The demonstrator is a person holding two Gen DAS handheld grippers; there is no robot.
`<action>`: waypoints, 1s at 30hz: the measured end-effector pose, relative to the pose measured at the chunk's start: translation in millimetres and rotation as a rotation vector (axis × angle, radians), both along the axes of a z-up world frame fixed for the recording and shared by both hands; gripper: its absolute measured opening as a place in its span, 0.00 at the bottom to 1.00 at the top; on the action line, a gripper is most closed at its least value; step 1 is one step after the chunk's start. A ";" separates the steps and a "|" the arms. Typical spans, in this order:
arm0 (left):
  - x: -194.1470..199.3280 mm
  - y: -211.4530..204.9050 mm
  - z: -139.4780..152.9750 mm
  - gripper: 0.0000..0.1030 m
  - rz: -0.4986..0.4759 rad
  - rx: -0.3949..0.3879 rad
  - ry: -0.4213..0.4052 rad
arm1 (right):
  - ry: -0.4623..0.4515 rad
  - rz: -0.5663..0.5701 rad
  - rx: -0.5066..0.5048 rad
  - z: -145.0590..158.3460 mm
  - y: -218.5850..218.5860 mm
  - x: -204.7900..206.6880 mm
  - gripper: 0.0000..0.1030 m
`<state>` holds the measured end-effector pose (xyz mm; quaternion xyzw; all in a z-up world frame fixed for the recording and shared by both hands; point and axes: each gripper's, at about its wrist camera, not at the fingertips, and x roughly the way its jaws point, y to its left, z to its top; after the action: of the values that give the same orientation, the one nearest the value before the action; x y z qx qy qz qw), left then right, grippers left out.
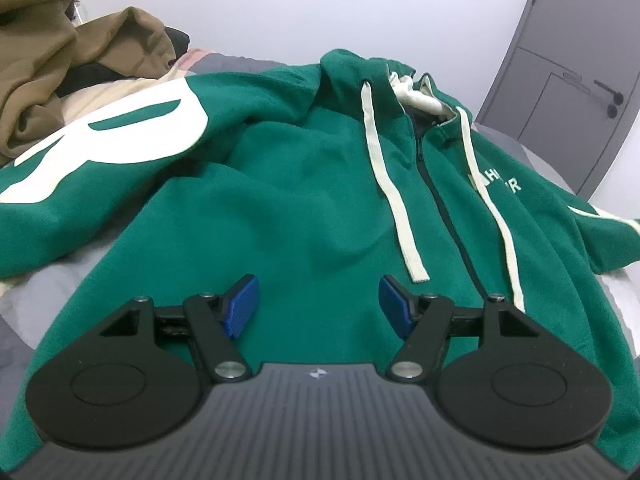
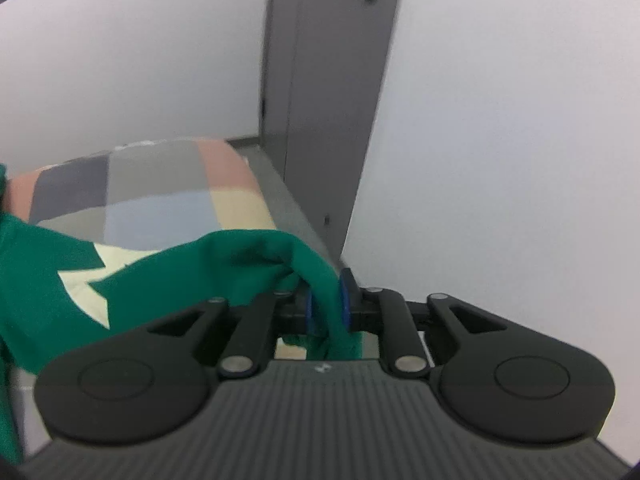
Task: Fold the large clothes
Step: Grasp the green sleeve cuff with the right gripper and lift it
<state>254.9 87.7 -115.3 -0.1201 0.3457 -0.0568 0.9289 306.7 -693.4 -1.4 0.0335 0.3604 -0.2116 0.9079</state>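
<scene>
A large green zip hoodie (image 1: 304, 184) with cream drawstrings and white lettering lies front-up on the bed, its hood toward the far wall. One sleeve with a big white letter spreads out to the left. My left gripper (image 1: 316, 304) hovers just above the hoodie's lower front, open, with nothing between its blue pads. In the right wrist view my right gripper (image 2: 326, 304) is shut on a fold of the hoodie's green sleeve (image 2: 224, 268), lifted above the bed. The sleeve trails off to the left, showing cream markings.
A heap of brown clothes (image 1: 60, 68) sits at the bed's far left. The bed has a checked cover (image 2: 160, 196) in grey, pink and beige. A grey door (image 1: 576, 80) stands at the right, and a white wall runs behind the bed.
</scene>
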 end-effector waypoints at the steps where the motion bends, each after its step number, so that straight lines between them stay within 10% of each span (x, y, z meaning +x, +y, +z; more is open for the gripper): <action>1: 1.6 -0.8 -1.0 0.69 -0.003 0.006 0.002 | 0.011 -0.019 0.037 -9.3 -5.7 0.3 0.20; 3: 3.8 -3.6 -2.3 0.69 -0.007 0.016 0.005 | 0.014 -0.049 0.102 -23.1 -14.4 -4.0 0.28; 7: 3.5 -5.5 -3.6 0.69 -0.022 0.018 -0.001 | -0.087 -0.152 0.240 -29.8 -20.7 -40.3 0.79; 19: -9.1 -11.7 -2.6 0.69 -0.056 0.048 -0.019 | -0.285 -0.148 0.866 -109.5 23.1 -59.0 0.79; 30: -0.9 -8.7 -8.2 0.69 0.013 0.005 0.003 | -0.631 -0.314 0.865 -159.5 1.3 2.9 0.65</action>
<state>253.9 79.0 -123.5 -0.1200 0.3463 -0.0495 0.9291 309.7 -692.1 -161.0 0.5179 0.1159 -0.1569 0.8329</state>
